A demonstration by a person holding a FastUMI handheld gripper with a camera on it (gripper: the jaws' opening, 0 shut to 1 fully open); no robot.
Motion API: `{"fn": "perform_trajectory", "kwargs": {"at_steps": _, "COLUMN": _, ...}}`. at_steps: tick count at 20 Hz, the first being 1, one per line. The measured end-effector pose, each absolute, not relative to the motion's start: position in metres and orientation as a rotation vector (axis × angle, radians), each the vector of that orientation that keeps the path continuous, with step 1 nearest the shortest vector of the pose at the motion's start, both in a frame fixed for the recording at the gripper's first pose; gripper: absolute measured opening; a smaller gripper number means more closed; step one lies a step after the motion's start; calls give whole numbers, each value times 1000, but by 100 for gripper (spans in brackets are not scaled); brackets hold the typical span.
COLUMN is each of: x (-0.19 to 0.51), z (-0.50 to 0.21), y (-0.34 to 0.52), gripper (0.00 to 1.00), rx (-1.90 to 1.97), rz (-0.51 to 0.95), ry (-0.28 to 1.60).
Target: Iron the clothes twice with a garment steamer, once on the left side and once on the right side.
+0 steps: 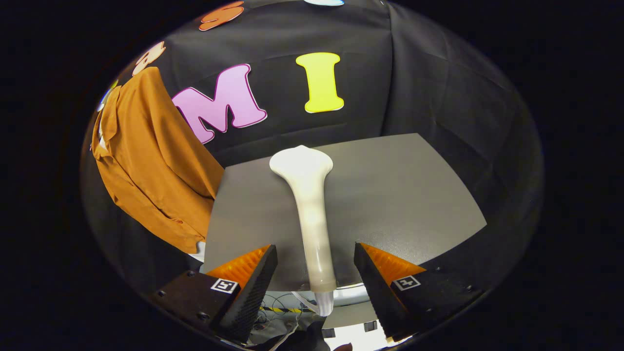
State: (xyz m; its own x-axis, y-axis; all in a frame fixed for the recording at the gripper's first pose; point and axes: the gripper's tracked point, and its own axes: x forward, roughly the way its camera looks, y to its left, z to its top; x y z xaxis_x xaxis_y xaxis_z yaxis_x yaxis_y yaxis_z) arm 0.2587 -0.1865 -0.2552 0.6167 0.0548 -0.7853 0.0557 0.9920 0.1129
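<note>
Lying lengthwise on the grey surface (399, 195), the white garment steamer (312, 214) points its broad head away from the claw (316, 278) and its slim handle back toward it, the handle's lower end sitting between the two fingers with a gap showing on either side. The claw is released, fingers spread wide and touching nothing. To judge by its look, the steamer is a rigid plastic wand, smooth and somewhat glossy, so it may slip or roll under a loose pinch; the straight part of the handle, just ahead of the fingers, seems the sensible place to close on, since the flared head is too wide and lies well beyond reach. A hose or cable (312, 304) leaves the handle's tail and drops past the surface's near edge, and it will likely drag on the wand when lifted. The orange garment (151, 165) hangs beside the surface's left edge against the booth wall, soft and loose, apt to give way under the steamer's head instead of resisting it. Its top, and whatever it hangs from, are cut off, and its lower hem goes behind the surface's corner. Where the hose leads is hard to make out among the clutter below, and the steamer's face is turned away.
</note>
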Motion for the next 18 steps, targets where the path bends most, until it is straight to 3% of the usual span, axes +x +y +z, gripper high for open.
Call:
{"fn": "perform_trajectory", "kwargs": {"at_steps": 3, "x": 272, "z": -276, "y": -187, "gripper": 98, "rx": 116, "rz": 20, "ry": 956}}
{"fn": "perform_trajectory", "kwargs": {"at_steps": 5, "x": 275, "z": -285, "y": -181, "gripper": 88, "rx": 108, "rz": 43, "ry": 991}}
{"fn": "perform_trajectory", "kwargs": {"at_steps": 10, "x": 285, "z": -310, "y": -182, "gripper": 47, "rx": -23, "rz": 101, "ry": 1023}}
{"fn": "perform_trajectory", "kwargs": {"at_steps": 12, "x": 287, "z": -303, "y": -181, "gripper": 40, "rx": -13, "rz": 108, "ry": 996}}
{"fn": "perform_trajectory", "kwargs": {"at_steps": 14, "x": 289, "z": -303, "y": -181, "gripper": 27, "rx": 1, "rz": 133, "ry": 964}}
{"fn": "perform_trajectory", "kwargs": {"at_steps": 18, "x": 286, "z": -287, "y": -191, "gripper": 22, "rx": 63, "rz": 91, "ry": 876}}
